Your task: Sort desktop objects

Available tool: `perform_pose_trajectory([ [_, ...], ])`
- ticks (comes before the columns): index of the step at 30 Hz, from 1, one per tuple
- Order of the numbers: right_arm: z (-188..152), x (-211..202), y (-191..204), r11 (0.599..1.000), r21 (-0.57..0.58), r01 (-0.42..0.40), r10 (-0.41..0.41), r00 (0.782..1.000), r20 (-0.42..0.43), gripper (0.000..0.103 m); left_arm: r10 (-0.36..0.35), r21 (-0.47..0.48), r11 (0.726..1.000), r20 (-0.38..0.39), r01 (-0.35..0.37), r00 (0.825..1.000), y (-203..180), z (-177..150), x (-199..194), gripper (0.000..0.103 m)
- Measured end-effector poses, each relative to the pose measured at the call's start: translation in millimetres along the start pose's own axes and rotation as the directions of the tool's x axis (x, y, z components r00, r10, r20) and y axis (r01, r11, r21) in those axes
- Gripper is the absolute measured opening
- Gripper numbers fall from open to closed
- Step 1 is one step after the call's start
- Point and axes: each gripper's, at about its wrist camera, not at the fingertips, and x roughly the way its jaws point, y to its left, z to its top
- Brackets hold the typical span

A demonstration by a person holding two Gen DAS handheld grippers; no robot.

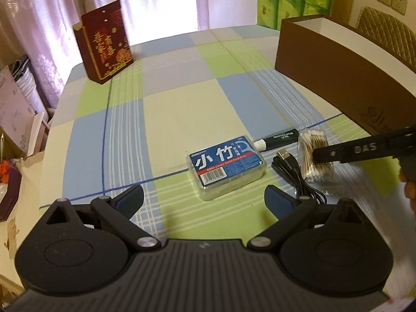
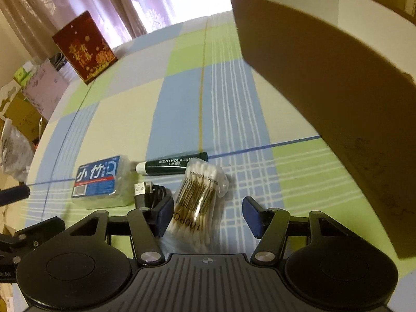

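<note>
A checked cloth [image 2: 124,119] covers the bench. The soft, light, crinkly clear bag of cotton swabs [image 2: 200,195] sits between the right gripper [image 2: 208,214]'s half-open jaws; pinch its middle. The left gripper [image 1: 204,197]'s jaws are wide and hold nothing.

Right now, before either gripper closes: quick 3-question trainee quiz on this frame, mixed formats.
1. True or false: the lip gel tube lies inside the brown box.
2. Multiple choice: which item sits between the right gripper's open jaws? A) floss pick box B) cotton swab pack C) red gift bag
3. Fill in: the black USB cable lies between the floss pick box and the ____.

Key: 1 false, it lies on the checked tablecloth; 2 B; 3 cotton swab pack.
</note>
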Motion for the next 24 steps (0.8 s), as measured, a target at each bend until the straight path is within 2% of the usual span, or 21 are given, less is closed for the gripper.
perform_pose_trajectory([
  [2, -0.3, 0.7, 1.4, 0.999, -0.046, 0.011, -0.01, 1.0, 0.007, 0.043, -0.017, 0.031, 0.999, 0.002, 0.017, 1.0, 0.6, 2.5, 4.8, 0.098],
  [5, 1.7, -0.5, -3.2, 0.998, -0.054, -0.016, 0.015, 1.0, -0.01, 0.031, -0.035, 0.098, 0.995, 0.001, 0.035, 0.999, 0.0, 6.1, 12.5, 0.098],
  [10, 0.6, -8.6, -15.6, 0.998, -0.059, 0.011, -0.012, 1.0, -0.016, 0.028, -0.103, 0.224, 0.97, 0.009, 0.098, 0.995, 0.5, 16.5, 29.9, 0.096],
  [13, -1.6, -16.4, -27.6, 0.999, -0.043, 0.029, -0.03, 0.999, -0.023, 0.028, -0.146, 0.315, 0.939, -0.002, 0.139, 0.989, -0.9, 22.7, 41.6, 0.092],
  [19, -10.0, -31.2, -41.8, 0.998, -0.03, 0.061, -0.062, 0.998, -0.024, 0.028, -0.223, 0.458, 0.86, -0.061, 0.226, 0.973, -4.6, 28.5, 64.8, 0.088],
  [21, -11.6, -34.4, -44.5, 0.998, -0.02, 0.053, -0.053, 0.998, -0.026, 0.031, -0.239, 0.489, 0.835, -0.09, 0.252, 0.967, -6.0, 29.1, 74.0, 0.087],
  [22, -12.2, -35.8, -45.2, 0.999, -0.013, 0.05, -0.051, 0.998, -0.025, 0.037, -0.242, 0.497, 0.828, -0.101, 0.259, 0.965, -6.8, 29.3, 79.1, 0.086],
  [23, -12.6, -37.2, -45.7, 0.999, -0.006, 0.044, -0.044, 0.999, -0.026, 0.053, -0.245, 0.497, 0.826, -0.11, 0.267, 0.963, -6.8, 29.6, 82.7, 0.082],
  [24, -13.1, -39.2, -45.7, 0.999, 0.0, 0.038, -0.038, 0.999, -0.02, 0.06, -0.259, 0.488, 0.824, -0.129, 0.288, 0.957, -6.5, 29.9, 86.7, 0.077],
])
